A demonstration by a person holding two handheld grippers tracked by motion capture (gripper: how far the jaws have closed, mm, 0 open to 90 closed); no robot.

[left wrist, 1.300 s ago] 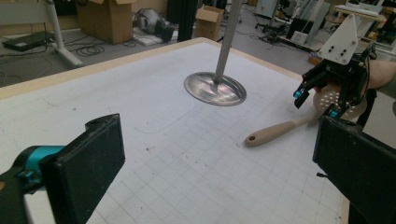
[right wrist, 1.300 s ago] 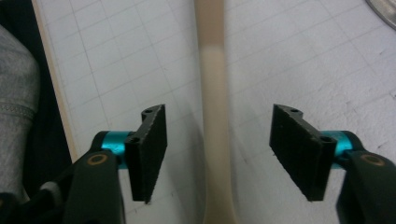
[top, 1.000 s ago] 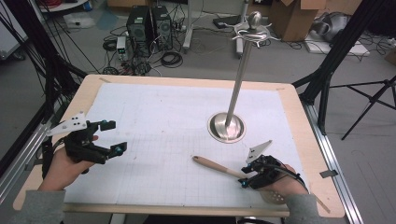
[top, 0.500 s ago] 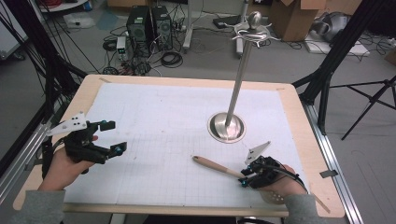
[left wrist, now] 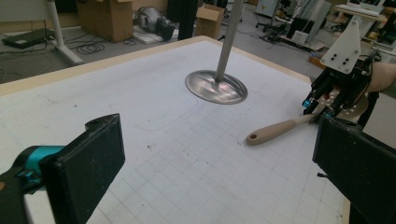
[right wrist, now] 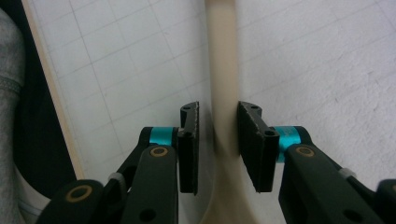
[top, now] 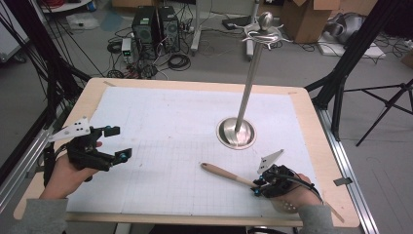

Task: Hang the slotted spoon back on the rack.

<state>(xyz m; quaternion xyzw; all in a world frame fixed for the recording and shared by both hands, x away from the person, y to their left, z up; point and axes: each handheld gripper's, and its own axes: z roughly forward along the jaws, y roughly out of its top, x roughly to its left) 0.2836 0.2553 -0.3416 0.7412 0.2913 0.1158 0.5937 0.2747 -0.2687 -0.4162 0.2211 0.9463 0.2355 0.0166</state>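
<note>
Near the front right corner of the surface (top: 160,97), the right claw (right wrist: 218,135) had just been closing, and the wooden spoon (top: 225,172) lay between its jaws. Its jaws stood narrower than in the earlier pictures. In the right gripper view the right pad (right wrist: 250,135) touched the handle, but a thin gap showed on the left side, so the claw was not yet grasping the spoon. That looked like the start of a pickup: one more small squeeze and the spoon could be lifted.

The spoon lay flat on the surface. Its handle ran out from the right claw toward the middle, and its far end had a small hole in it. Just past that end stood the round metal base of the tall stand (top: 236,132), near the spoon but not touching it.

By the left edge, the left claw (top: 118,143) hung wide open with nothing in it, well apart from the spoon.
</note>
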